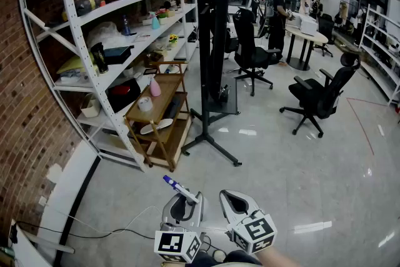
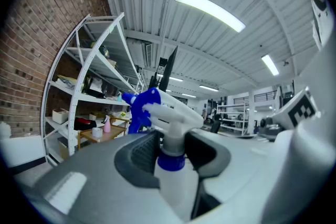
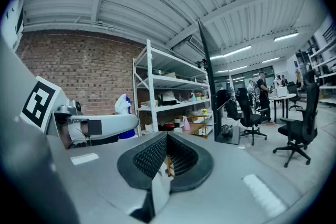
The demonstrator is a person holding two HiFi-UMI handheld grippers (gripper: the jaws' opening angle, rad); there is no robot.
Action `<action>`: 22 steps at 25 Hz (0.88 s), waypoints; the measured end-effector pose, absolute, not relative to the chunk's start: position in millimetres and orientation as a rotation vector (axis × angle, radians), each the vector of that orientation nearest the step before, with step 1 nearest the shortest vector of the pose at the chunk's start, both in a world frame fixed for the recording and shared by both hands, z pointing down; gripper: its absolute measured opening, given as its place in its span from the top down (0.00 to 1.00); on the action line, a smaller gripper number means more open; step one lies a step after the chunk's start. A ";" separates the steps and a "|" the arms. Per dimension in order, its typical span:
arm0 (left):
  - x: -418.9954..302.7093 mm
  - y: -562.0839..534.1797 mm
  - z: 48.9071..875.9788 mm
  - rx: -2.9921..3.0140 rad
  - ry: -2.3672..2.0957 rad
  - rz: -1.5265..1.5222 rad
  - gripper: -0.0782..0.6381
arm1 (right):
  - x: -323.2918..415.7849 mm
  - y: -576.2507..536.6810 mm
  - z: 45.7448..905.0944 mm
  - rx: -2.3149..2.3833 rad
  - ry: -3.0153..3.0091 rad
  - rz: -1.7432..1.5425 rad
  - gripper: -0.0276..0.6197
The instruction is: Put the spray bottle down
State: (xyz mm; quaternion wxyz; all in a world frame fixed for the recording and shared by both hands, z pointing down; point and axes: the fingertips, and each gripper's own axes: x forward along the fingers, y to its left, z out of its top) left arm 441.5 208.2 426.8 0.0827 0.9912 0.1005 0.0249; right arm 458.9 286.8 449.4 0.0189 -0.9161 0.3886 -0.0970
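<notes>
Near left | left tool (image 2: 170, 140) grasps spray bottle (image 2: 157, 108) by its neck; right tool (image 3: 167, 138) clenched, empty | I seat the base flat, then release.

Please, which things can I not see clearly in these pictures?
Spray bottle body: head view, behind the left gripper; left gripper view, lower part sunk between the fingers.
Shelf items: too small in every view.
Distant people: head view, small and blurred.
</notes>
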 end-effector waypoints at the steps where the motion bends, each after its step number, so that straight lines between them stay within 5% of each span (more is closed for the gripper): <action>1: 436.7 204.3 428.8 2.962 0.282 0.078 0.70 | 455.1 282.5 451.8 -2.832 1.228 -0.308 0.96; 13: 317.1 90.2 436.6 2.949 -0.359 0.048 0.70 | 371.2 149.4 456.1 -2.508 1.854 -0.311 0.96; 22: 140.5 -42.8 436.4 2.796 -0.944 -0.011 0.70 | 217.1 -0.5 450.7 -2.148 2.345 -0.299 0.96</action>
